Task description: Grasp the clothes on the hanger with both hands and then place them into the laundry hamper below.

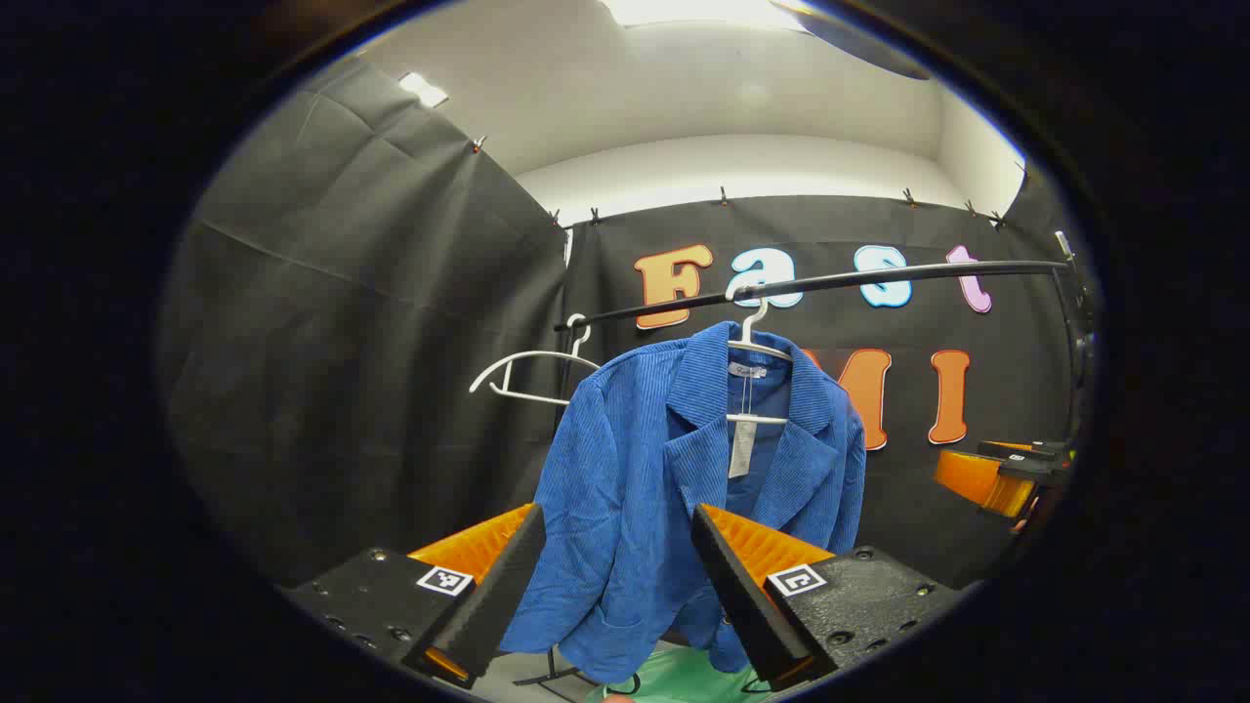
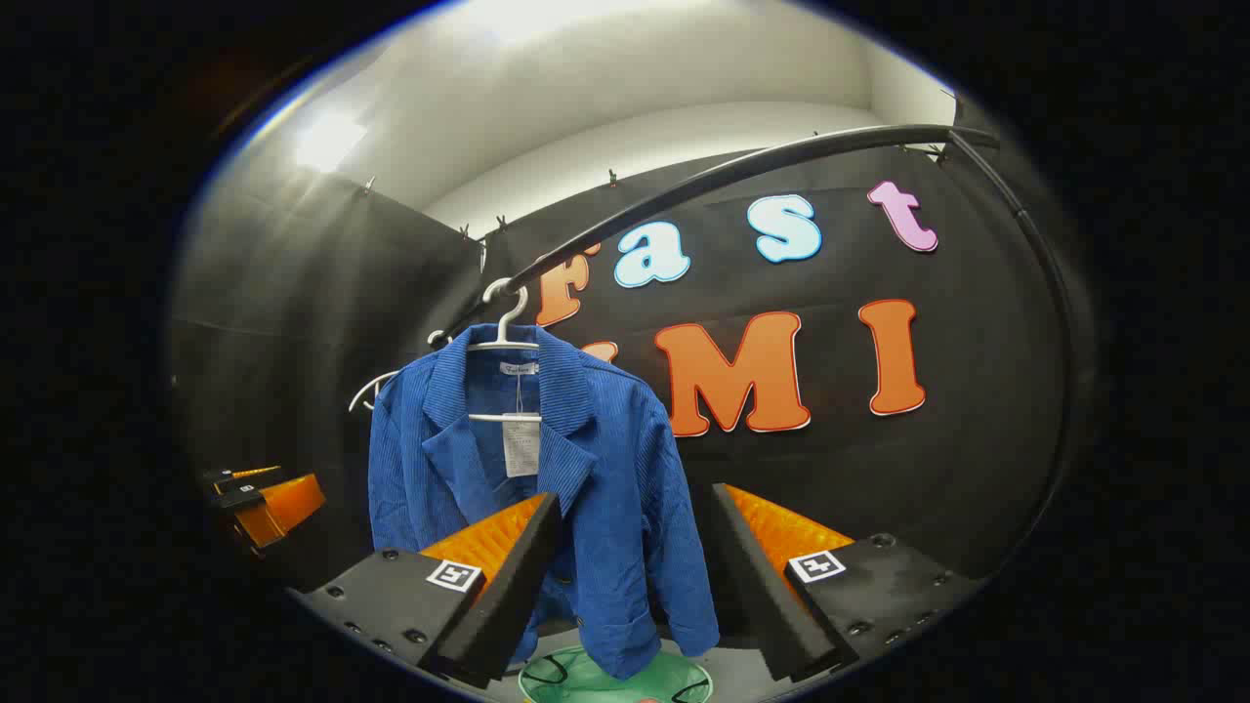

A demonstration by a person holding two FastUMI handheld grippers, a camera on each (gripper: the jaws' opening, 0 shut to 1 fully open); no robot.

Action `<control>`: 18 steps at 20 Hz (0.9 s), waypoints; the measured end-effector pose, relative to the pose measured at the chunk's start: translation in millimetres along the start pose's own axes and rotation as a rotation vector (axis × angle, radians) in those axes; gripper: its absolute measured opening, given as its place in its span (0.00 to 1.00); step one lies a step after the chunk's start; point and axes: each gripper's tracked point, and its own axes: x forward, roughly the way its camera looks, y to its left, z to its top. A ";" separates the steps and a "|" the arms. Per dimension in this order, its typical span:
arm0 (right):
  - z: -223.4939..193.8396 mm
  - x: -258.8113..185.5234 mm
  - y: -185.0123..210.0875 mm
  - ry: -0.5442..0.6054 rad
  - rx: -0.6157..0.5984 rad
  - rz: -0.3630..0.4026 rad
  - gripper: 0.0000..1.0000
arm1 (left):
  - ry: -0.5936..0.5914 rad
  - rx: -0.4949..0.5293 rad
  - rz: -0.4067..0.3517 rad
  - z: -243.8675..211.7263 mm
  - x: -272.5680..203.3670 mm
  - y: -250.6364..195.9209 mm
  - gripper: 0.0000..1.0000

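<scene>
A blue corduroy jacket (image 1: 645, 488) hangs on a white hanger (image 1: 752, 337) from a black rail (image 1: 830, 281). In the right gripper view the jacket (image 2: 596, 478) hangs left of centre on its hanger (image 2: 503, 327). Below it lies the green laundry hamper (image 1: 684, 679), and its round rim (image 2: 615, 682) is under the jacket hem. My left gripper (image 1: 615, 596) is open, short of the jacket's lower front. My right gripper (image 2: 635, 586) is open too, facing the jacket's sleeve side. Each view catches the other gripper far off at its edge: the right gripper (image 1: 1001, 474) and the left gripper (image 2: 264, 498).
An empty white hanger (image 1: 532, 376) hangs further left on the same rail. The rail's upright (image 1: 1074, 332) stands at the right end. Black cloth walls close the booth on the back and left.
</scene>
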 end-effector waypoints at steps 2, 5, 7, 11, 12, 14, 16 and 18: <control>-2.1 -0.3 2.9 0.006 0.001 0.008 0.91 | 0.000 -0.001 -0.001 -0.5 -1.2 -0.9 0.92; -6.8 0.9 2.4 0.014 0.001 0.006 0.91 | 0.000 0.001 -0.001 0.9 -2.4 -1.1 0.92; -7.6 -0.9 3.4 0.018 0.004 0.008 0.99 | 0.002 0.001 0.000 -0.5 -3.8 0.4 0.92; -6.6 -3.1 0.2 0.015 0.001 -0.001 0.99 | 0.003 0.006 -0.004 0.4 -1.4 -0.5 0.92; -6.5 -3.9 -1.2 0.014 0.000 -0.004 0.99 | 0.002 0.007 -0.006 0.5 -2.3 -1.4 0.92; -8.0 -4.6 -2.2 0.018 0.001 -0.007 0.99 | 0.000 0.007 -0.009 0.7 -1.0 -2.7 0.92; -8.7 -4.2 -3.5 0.022 0.002 -0.010 0.99 | 0.000 0.005 -0.010 0.4 -1.0 -2.1 0.92; -9.1 -3.3 -2.7 0.023 0.002 -0.009 0.99 | 0.003 0.002 -0.007 -1.4 0.1 -0.4 0.92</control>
